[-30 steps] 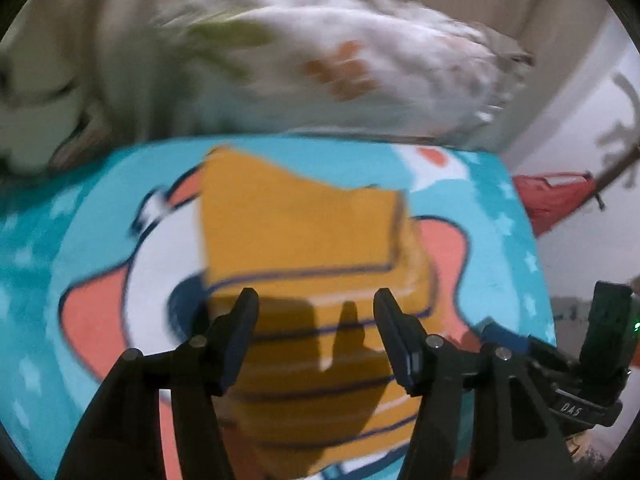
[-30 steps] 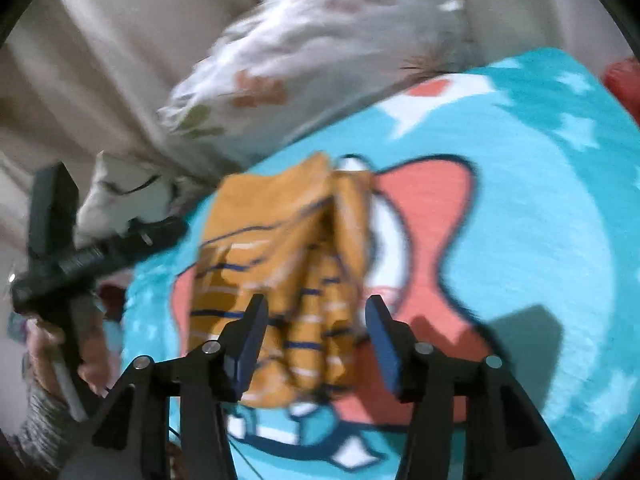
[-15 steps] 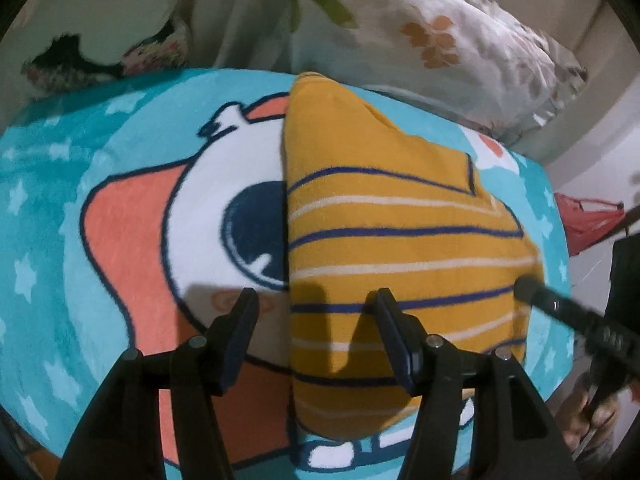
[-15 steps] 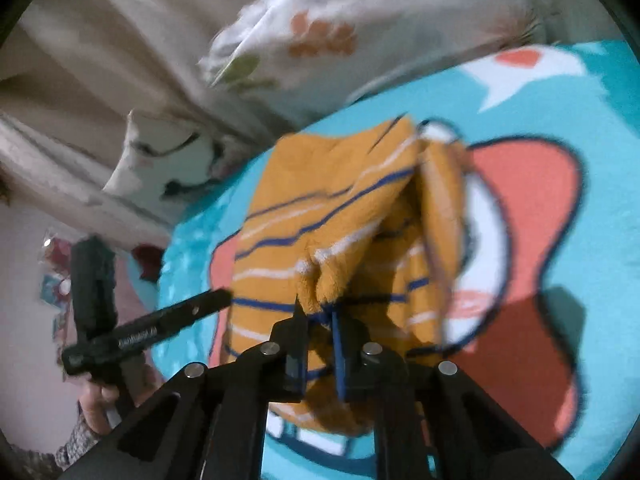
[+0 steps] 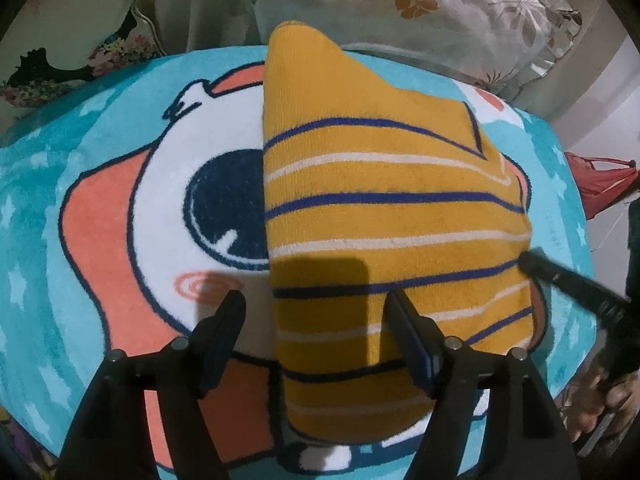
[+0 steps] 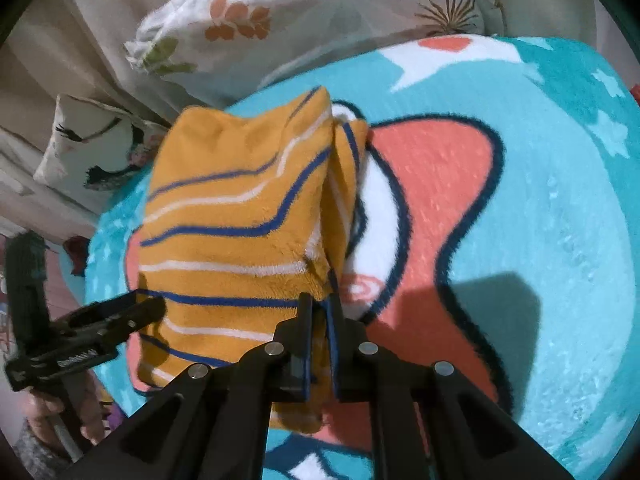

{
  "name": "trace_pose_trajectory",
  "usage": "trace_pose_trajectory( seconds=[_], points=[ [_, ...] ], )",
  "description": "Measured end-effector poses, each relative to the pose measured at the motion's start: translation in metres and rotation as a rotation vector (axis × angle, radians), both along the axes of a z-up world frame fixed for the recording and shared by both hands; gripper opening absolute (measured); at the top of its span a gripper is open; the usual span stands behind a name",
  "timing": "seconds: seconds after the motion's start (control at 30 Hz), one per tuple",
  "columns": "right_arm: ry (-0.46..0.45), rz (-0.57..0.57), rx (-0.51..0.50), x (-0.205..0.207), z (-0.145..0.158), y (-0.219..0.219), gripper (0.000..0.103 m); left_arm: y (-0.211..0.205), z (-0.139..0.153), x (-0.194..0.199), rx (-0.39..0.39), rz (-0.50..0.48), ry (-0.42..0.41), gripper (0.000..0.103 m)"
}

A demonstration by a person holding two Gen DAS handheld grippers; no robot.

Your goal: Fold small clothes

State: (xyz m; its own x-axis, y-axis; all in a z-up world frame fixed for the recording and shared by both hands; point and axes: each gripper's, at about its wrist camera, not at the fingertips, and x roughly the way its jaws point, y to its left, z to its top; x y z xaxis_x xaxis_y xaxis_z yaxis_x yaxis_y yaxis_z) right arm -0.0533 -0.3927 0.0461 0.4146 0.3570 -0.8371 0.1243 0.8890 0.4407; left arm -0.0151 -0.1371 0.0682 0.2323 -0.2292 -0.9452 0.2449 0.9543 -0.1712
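A small orange garment with blue and white stripes [image 5: 380,208] lies folded on a turquoise cartoon blanket [image 5: 36,240]. My left gripper [image 5: 316,320] is open just above the garment's near left edge, its right finger over the cloth. In the right wrist view my right gripper [image 6: 319,312] is shut on the garment [image 6: 236,216], pinching its near right edge and lifting that side into a raised fold. The right gripper's tip also shows in the left wrist view [image 5: 560,276] at the garment's right edge. The left gripper shows in the right wrist view [image 6: 100,320] beside the garment.
A floral pillow [image 5: 440,12] and a printed cushion [image 5: 80,40] lie behind the blanket. A red object [image 5: 604,180] sits off the blanket's right edge. The blanket [image 6: 560,200] stretches to the right of the garment.
My right gripper closed on the garment's edge and raised it. My left gripper shifted left toward the garment's left edge, still open.
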Motion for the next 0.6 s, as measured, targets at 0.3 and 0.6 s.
trace_pose_trajectory(
  seconds=[0.3, 0.6],
  points=[
    [-0.205, 0.017, 0.094, 0.016, 0.057, 0.003, 0.040, 0.003, 0.016, -0.011, -0.011, 0.041, -0.014, 0.072],
    [0.006, -0.057, 0.165, 0.059, -0.025, -0.008, 0.036, 0.000, -0.018, -0.018, 0.046, 0.048, 0.107, 0.081]
  ],
)
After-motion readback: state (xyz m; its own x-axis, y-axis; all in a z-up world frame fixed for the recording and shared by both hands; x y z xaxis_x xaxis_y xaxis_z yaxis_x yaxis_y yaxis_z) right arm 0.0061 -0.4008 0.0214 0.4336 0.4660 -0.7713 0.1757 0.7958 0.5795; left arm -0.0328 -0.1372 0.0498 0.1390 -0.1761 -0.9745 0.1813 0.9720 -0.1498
